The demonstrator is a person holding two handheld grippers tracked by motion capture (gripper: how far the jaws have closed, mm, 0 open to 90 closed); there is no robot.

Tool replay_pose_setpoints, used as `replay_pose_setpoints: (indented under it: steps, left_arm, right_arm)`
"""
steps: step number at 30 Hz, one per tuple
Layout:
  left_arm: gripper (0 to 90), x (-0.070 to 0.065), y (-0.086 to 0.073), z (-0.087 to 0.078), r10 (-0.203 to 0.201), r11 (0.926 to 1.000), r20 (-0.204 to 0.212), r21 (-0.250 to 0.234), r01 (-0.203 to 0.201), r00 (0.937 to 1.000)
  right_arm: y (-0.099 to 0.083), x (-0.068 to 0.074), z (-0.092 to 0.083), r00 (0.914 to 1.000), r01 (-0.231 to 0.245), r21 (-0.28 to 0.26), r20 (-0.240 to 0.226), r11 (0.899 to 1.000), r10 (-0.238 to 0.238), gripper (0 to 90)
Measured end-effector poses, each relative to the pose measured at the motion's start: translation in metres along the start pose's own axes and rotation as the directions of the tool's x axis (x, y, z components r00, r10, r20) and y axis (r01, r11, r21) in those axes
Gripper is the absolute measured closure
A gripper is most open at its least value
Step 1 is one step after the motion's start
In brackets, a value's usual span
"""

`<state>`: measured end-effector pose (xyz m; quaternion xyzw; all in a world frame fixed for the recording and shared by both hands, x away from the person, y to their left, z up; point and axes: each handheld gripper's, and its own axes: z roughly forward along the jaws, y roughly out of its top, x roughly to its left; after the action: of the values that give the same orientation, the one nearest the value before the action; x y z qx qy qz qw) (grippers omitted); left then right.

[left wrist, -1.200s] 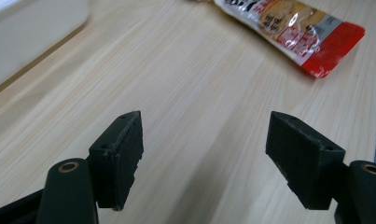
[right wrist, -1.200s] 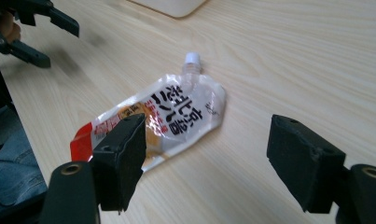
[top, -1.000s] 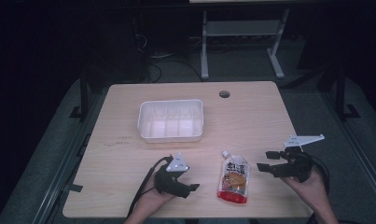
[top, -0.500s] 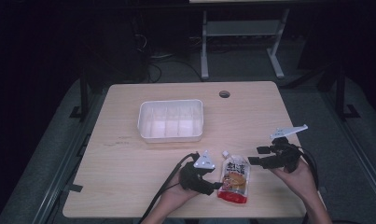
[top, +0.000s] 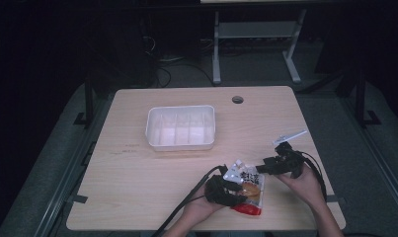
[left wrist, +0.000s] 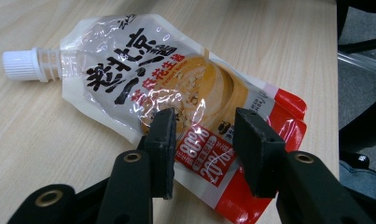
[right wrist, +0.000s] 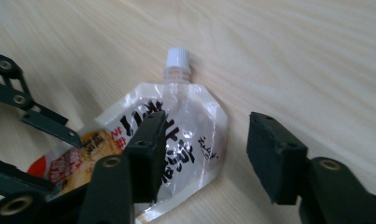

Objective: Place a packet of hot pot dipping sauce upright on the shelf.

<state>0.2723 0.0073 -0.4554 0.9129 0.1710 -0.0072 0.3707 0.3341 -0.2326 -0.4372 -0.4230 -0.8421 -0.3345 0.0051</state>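
Observation:
A spouted food pouch [top: 250, 191] with a white cap, black lettering and a red bottom lies flat near the table's front edge. My left gripper [top: 237, 190] reaches in from the left. Its jaws have just been closing and stand apart over the pouch's [left wrist: 129, 74] red lower part, midpoint [left wrist: 202, 123], with no pad pressing on it. My right gripper [top: 264, 168] comes from the right at the spout end. Its jaws have also been closing and straddle the pouch's [right wrist: 190, 112] clear upper corner, midpoint [right wrist: 206, 123], still open.
A white, empty divided tray [top: 180, 146] stands mid-table, behind the pouch. A round cable hole [top: 237, 99] sits near the far edge. The left gripper's linkage [right wrist: 36, 126] lies at the left of the right gripper view. Bare wood lies left of the pouch.
The left gripper slid right onto the pouch's lower part. The right gripper moved left and down to the spout end. Both pairs of jaws are narrower than before.

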Motion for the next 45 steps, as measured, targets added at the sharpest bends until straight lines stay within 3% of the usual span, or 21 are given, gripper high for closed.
replay_pose_setpoints:
  steps: [4, 14, 17, 23, 27, 32, 34, 35, 37, 38, 39, 45]
  left_arm:
    - [59.9, 0.0, -0.001, 0.001, -0.009, 0.9999, -0.002, 0.012, 0.009, 1.0]
    - [60.5, -0.002, -0.002, 0.002, -0.01, 0.9998, -0.015, 0.019, 0.01, 0.9998]
    - [60.0, -0.002, -0.002, 0.002, -0.002, 0.9999, -0.018, 0.016, 0.003, 0.9998]
    - [55.0, 0.0, -0.002, 0.002, -0.006, 0.9999, -0.028, 0.015, 0.007, 0.9996]
    - [53.2, 0.002, -0.002, 0.002, -0.019, 0.9997, -0.027, 0.012, 0.019, 0.9995]
    - [40.8, 0.006, -0.002, 0.0, -0.051, 0.9987, -0.036, 0.002, 0.052, 0.998]
    - [36.1, 0.013, -0.002, -0.004, -0.102, 0.9946, -0.039, -0.023, 0.101, 0.9941]
    - [34.2, 0.013, -0.002, -0.004, -0.102, 0.9946, -0.039, -0.023, 0.101, 0.9941]
    - [32.2, 0.019, -0.003, -0.006, -0.141, 0.9896, -0.031, -0.036, 0.139, 0.9896]
    - [29.8, 0.024, -0.004, -0.007, -0.177, 0.9833, -0.008, -0.044, 0.177, 0.9841]
    - [28.8, 0.024, -0.004, -0.007, -0.177, 0.9833, -0.008, -0.044, 0.177, 0.9841]
    - [25.7, 0.037, -0.005, -0.004, -0.249, 0.9668, 0.061, -0.044, 0.252, 0.9666]
  right_arm:
    - [-0.004, -0.003, 0.007, 0.9997, -0.024, 0.025, -0.006, 0.999, 0.024, 53.6]
    - [-0.006, 0.003, 0.017, 0.9996, -0.027, 0.094, 0.011, 0.995, 0.026, 66.0]
    - [-0.007, 0.004, 0.018, 0.9996, -0.025, 0.092, 0.014, 0.995, 0.023, 68.3]
    - [-0.008, 0.006, 0.016, 0.9995, -0.016, 0.062, 0.028, 0.998, 0.014, 81.3]
    - [-0.011, 0.003, 0.015, 0.9995, -0.033, 0.039, -0.002, 0.999, 0.033, 87.3]
    - [-0.012, 0.005, 0.012, 0.9998, -0.017, 0.017, -0.01, 1.0, 0.017, 89.6]
    - [-0.011, 0.006, 0.009, 0.9998, -0.013, -0.001, -0.018, 1.0, 0.013, 89.7]
    - [-0.011, 0.006, 0.009, 0.9998, -0.013, -0.001, -0.018, 1.0, 0.013, 89.7]
    - [-0.011, 0.008, 0.004, 0.9999, -0.003, -0.016, -0.015, 1.0, 0.003, 89.8]
    - [-0.009, 0.012, -0.003, 0.9998, 0.015, -0.052, -0.013, 0.999, -0.016, 89.9]
    - [-0.009, 0.012, -0.003, 0.9998, 0.015, -0.052, -0.013, 0.999, -0.016, 89.9]
    - [-0.006, 0.021, -0.018, 0.9979, 0.056, -0.119, -0.025, 0.991, -0.06, 89.9]
